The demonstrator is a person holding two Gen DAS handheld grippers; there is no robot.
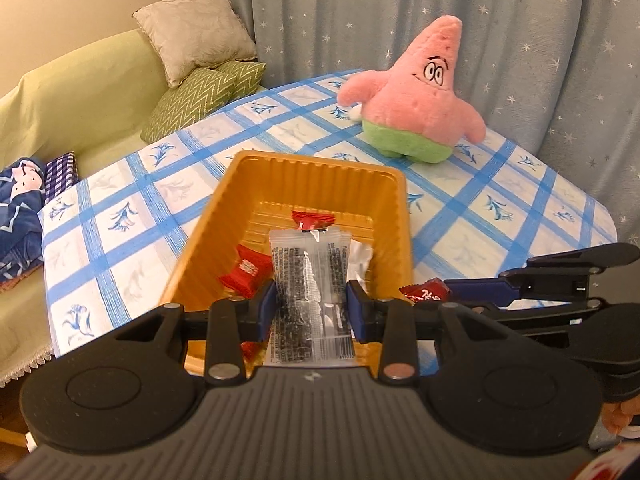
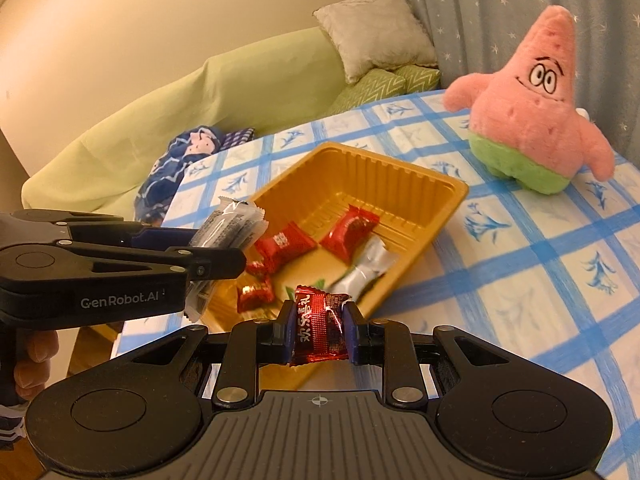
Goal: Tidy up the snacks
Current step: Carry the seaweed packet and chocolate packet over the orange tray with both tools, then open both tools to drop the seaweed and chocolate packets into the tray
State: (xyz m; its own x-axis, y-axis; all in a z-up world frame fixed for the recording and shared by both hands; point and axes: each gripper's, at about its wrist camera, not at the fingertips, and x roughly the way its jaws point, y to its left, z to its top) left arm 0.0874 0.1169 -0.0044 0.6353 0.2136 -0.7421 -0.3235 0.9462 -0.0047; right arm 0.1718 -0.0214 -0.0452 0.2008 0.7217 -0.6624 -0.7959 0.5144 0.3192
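Note:
A golden plastic tray [image 1: 316, 172] [image 2: 384, 168] sits on the blue-checked tablecloth, holding several red candies [image 2: 286, 244] and a silver packet [image 2: 366, 268]. My left gripper [image 1: 311, 308] [image 2: 216, 246] is shut on a clear packet with dark filling [image 1: 306, 280] [image 2: 230, 226], held over the tray's near end. My right gripper [image 2: 318, 326] [image 1: 436, 294] is shut on a red-wrapped candy [image 2: 318, 322] [image 1: 426, 291], just outside the tray's near right corner. The two grippers hover side by side.
A pink star-shaped plush toy [image 1: 416, 96] [image 2: 536, 108] stands on the table behind the tray. A green sofa [image 1: 76, 96] with cushions [image 1: 196, 32] lies to the left, curtains [image 1: 400, 8] behind. A hand [image 2: 34, 356] holds the left gripper.

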